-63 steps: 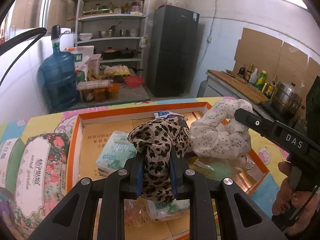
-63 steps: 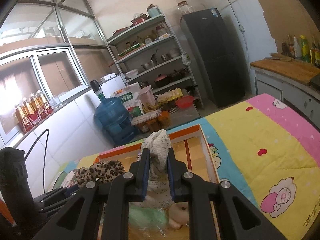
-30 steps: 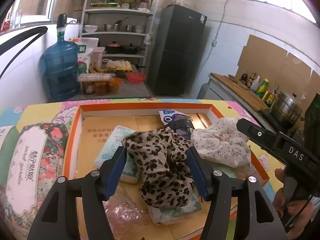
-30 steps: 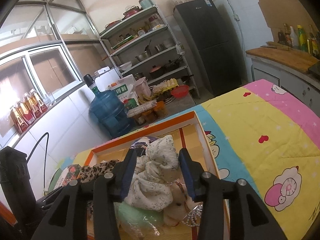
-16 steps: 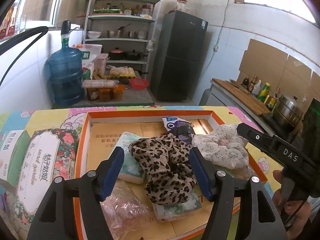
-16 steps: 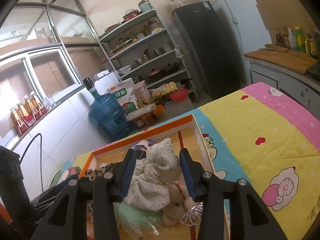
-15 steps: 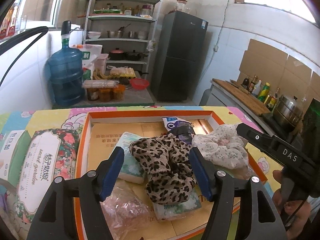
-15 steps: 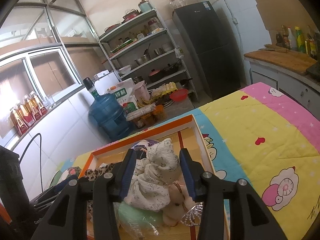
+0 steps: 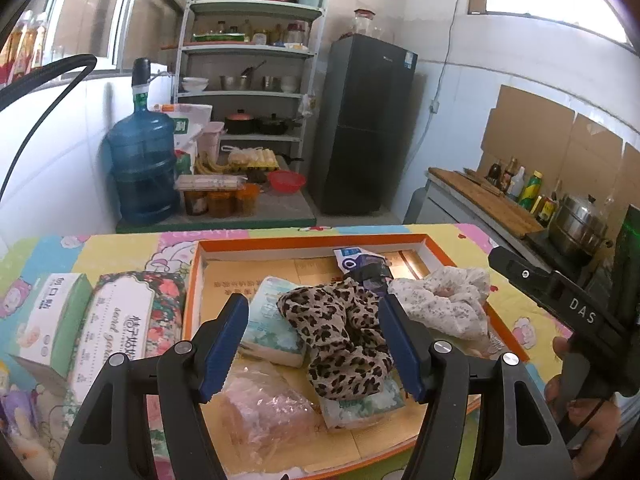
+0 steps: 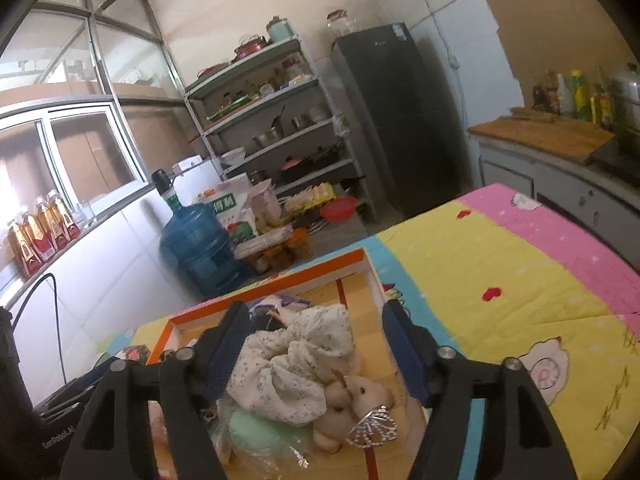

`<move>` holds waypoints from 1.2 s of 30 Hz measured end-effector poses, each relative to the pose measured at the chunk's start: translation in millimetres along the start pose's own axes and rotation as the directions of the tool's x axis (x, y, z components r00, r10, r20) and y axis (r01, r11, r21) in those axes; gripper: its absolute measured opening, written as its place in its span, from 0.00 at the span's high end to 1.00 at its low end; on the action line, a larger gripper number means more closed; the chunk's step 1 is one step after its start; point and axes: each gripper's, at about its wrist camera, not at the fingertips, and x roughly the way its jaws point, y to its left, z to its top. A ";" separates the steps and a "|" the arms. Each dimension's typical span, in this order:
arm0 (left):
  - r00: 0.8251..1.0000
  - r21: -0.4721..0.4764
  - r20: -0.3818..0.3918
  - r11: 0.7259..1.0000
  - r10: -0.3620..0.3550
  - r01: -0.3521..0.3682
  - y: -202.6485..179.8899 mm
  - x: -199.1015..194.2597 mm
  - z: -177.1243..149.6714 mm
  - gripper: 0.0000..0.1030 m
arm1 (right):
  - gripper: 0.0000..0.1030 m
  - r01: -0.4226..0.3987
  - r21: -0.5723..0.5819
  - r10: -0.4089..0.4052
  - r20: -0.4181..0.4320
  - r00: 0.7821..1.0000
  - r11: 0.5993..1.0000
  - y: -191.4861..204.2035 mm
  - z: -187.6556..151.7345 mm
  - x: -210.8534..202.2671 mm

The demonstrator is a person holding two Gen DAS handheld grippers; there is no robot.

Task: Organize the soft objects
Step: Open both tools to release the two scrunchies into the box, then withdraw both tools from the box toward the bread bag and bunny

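Observation:
A leopard-print scrunchie [image 9: 340, 340] lies in the orange-rimmed box [image 9: 312, 240], on top of tissue packs. My left gripper [image 9: 314, 316] hovers just over it, open, with both blue pads clear of the fabric. A white floral scrunchie [image 10: 296, 364] rests in the right part of the box [image 10: 280, 276] on a plush toy [image 10: 348, 400]. Around it my right gripper [image 10: 316, 324] has its jaws opening, the scrunchie loose between them and no pad pressing on it. In the left wrist view the white scrunchie [image 9: 444, 304] sits beside the right gripper's black body [image 9: 560, 300].
The box also holds a pale tissue pack [image 9: 272, 320], a pink plastic-wrapped bundle [image 9: 264, 408], a green packet [image 10: 260, 436] and a silver crown [image 10: 372, 428]. Left of it stands a floral tissue box [image 9: 124, 328]. A patterned cloth [image 10: 500, 280] covers the table.
The right gripper's jaws have spread wide off the white scrunchie, which stays in the box. The left gripper, open, has pulled back and up a little from the leopard scrunchie.

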 end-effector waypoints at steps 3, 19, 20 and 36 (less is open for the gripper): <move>1.000 -0.001 0.006 1.000 0.000 0.000 0.9 -5.8 0.2 0.33 | 0.33 -0.013 -0.001 0.013 0.000 1.000 1.000 3.2 -0.2 -4.9; 0.998 -0.001 0.055 1.000 0.015 -0.015 6.4 -48.9 -3.1 0.33 | 0.33 -0.040 -0.077 0.040 -0.005 0.999 0.996 40.7 -15.8 -37.6; 0.998 0.000 0.060 1.000 0.017 -0.017 7.0 -52.8 -3.5 0.33 | 0.33 -0.043 -0.084 0.042 -0.004 0.999 0.996 43.9 -16.5 -40.0; 0.991 -0.013 0.115 0.997 0.075 -0.075 41.4 -113.7 -15.5 0.33 | 0.33 -0.122 -0.180 0.120 -0.021 0.992 0.976 115.6 -38.1 -67.1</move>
